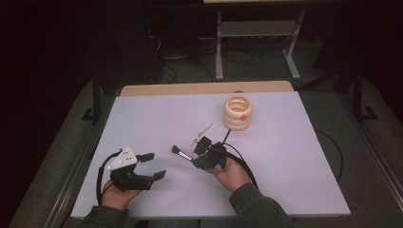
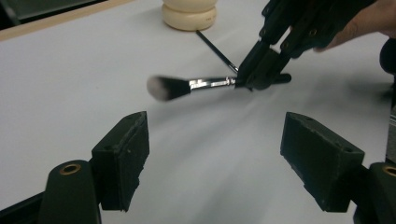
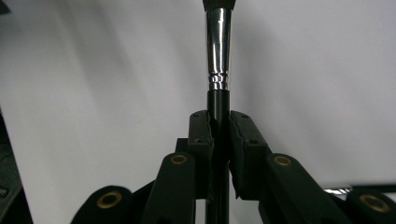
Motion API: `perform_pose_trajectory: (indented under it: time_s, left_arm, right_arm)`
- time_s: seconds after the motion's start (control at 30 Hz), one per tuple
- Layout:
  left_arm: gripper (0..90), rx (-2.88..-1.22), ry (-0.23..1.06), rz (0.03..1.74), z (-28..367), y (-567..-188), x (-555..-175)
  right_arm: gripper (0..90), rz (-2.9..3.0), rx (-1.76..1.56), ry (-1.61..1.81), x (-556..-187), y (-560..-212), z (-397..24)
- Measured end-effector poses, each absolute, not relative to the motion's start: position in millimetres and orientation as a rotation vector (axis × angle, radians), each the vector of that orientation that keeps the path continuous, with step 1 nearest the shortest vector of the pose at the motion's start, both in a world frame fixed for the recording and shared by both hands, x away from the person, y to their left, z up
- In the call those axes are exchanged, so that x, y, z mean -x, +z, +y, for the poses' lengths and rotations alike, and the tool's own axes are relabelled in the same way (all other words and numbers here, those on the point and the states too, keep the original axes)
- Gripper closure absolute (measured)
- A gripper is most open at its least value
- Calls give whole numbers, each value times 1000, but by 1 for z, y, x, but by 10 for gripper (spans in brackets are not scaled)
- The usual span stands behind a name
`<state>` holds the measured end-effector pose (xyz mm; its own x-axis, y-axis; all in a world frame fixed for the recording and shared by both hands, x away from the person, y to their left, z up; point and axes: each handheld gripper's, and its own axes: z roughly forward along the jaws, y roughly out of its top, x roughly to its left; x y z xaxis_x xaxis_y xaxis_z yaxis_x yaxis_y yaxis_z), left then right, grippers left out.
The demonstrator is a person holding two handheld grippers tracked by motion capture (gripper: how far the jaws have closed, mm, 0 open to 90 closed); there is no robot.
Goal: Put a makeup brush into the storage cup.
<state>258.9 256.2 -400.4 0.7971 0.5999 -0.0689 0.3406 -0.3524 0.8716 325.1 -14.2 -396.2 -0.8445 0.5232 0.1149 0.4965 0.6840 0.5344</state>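
I can read no words, numbers, labels or brand marks anywhere. The cream ribbed ring-shaped holder (image 1: 237,113) carries a small orange mark on its side, too small for me to make out as lettering or a sign.

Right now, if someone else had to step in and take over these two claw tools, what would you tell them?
Right gripper: shut on the makeup brush by its black handle, bristles pointing left, lifted off the white table.
Left gripper: open, holding nothing, low over the near left of the table.
Ringed cream holder: upright at the far right. A thin black stick lies just in front of it.
Done: brush picked up.
Left, probably: stand the brush in the holder, then the stick.
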Motion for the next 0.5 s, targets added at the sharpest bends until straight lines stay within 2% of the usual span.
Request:
perform_pose_trajectory:
  time_s: [0.5]
  left_arm:
    - [310, -1969, 234, 654, 238, -394, -270]
  right_arm:
    - [786, 2768, -873, 1091, -325, -371, -56]
